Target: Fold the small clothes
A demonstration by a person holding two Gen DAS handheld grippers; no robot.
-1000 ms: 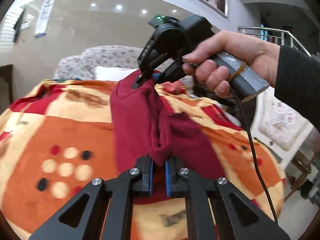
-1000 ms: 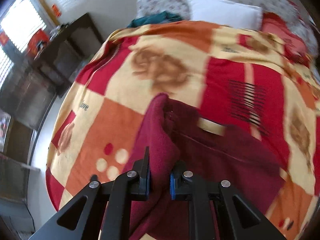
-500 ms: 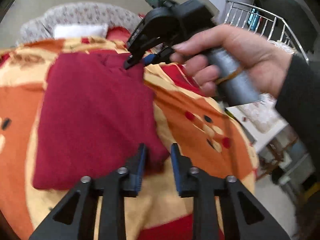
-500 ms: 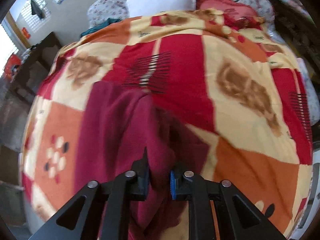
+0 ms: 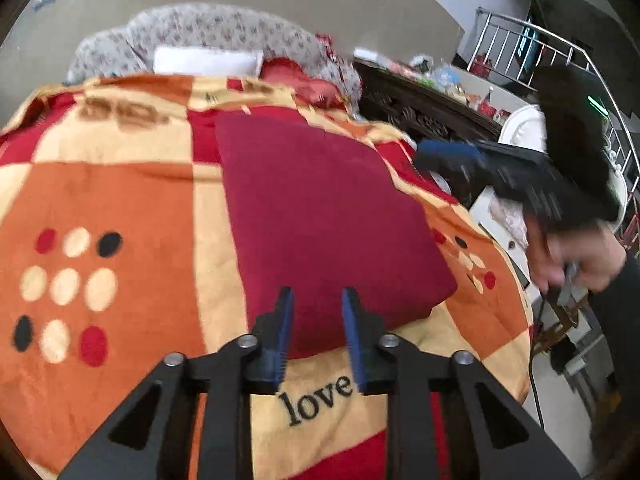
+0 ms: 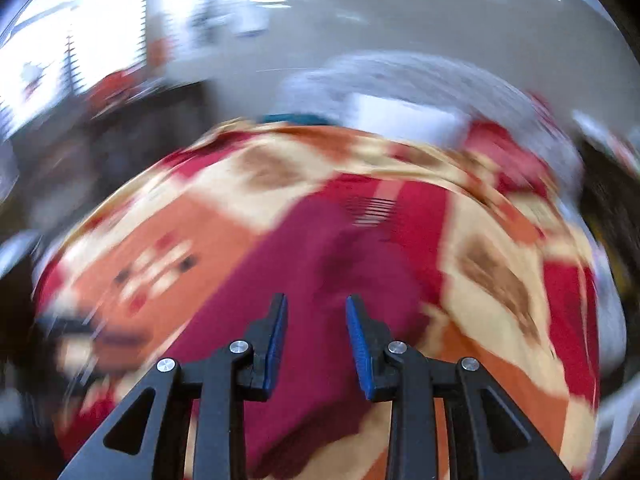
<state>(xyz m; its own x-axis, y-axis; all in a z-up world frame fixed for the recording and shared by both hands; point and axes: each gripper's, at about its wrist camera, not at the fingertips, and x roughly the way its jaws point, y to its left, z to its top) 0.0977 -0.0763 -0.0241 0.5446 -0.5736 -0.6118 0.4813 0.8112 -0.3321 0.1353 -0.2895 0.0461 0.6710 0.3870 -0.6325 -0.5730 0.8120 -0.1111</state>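
The dark red fleece garment lay folded into a flat rectangle on the bed's orange, red and cream patterned blanket, apparently so the fold would hold unaided. The left gripper hovered at its near edge, jaws released and empty; the right gripper, jaws likewise parted, hung above it in a blurred view.

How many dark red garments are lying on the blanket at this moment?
1. A single dark red garment lies folded flat in the middle of the patterned blanket, ahead of the open left gripper. Others could be hidden outside the frame.
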